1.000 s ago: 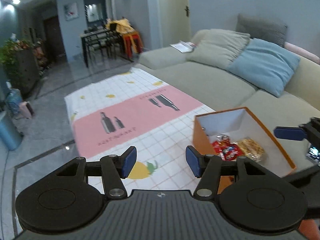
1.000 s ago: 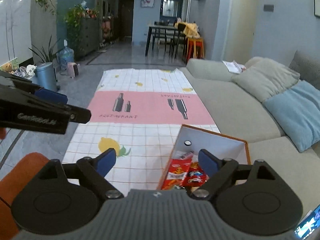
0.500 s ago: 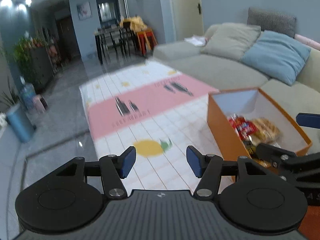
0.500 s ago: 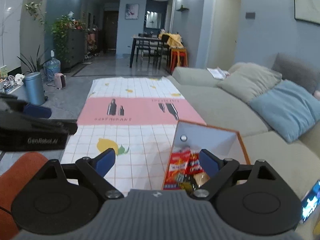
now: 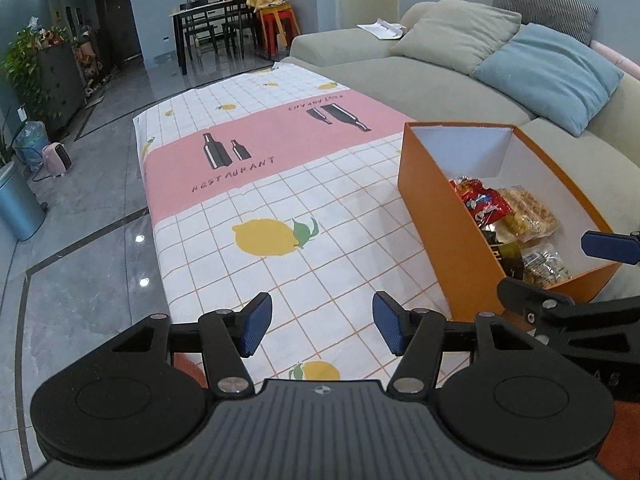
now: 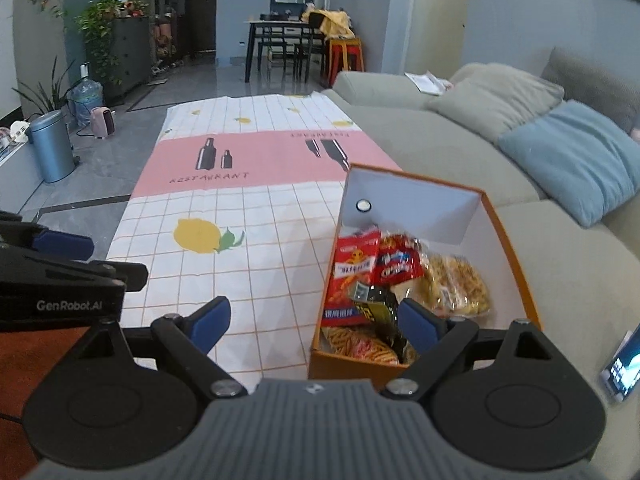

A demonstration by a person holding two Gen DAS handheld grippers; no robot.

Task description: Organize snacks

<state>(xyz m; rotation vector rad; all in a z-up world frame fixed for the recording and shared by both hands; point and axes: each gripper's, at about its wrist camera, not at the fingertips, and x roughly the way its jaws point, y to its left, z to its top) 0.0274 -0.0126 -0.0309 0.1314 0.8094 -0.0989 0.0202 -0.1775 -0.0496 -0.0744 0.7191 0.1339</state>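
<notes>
Right wrist view: the right gripper (image 6: pixel 308 318) has come nearer the orange box (image 6: pixel 516 264) than a second ago; its fingers are spread wide and hold nothing, the right pad reaching over the box's near end.
Left wrist view: the left gripper (image 5: pixel 322 328) has tilted down toward the tablecloth (image 5: pixel 280 168) and shows more of it than before; its fingers are spread and hold nothing.
Snacks: red packets (image 6: pixel 376 260), a pale crunchy bag (image 6: pixel 456 284) and a dark packet (image 6: pixel 376 308) all lie inside the box, heaped at its near half; none shows on the cloth.
Box: stands open at the table's sofa-side edge.
Meaning for the task: both tools are free and the snacks are gathered in the box. This fits either a finished gathering or a start of sorting them out onto the cloth.
</notes>
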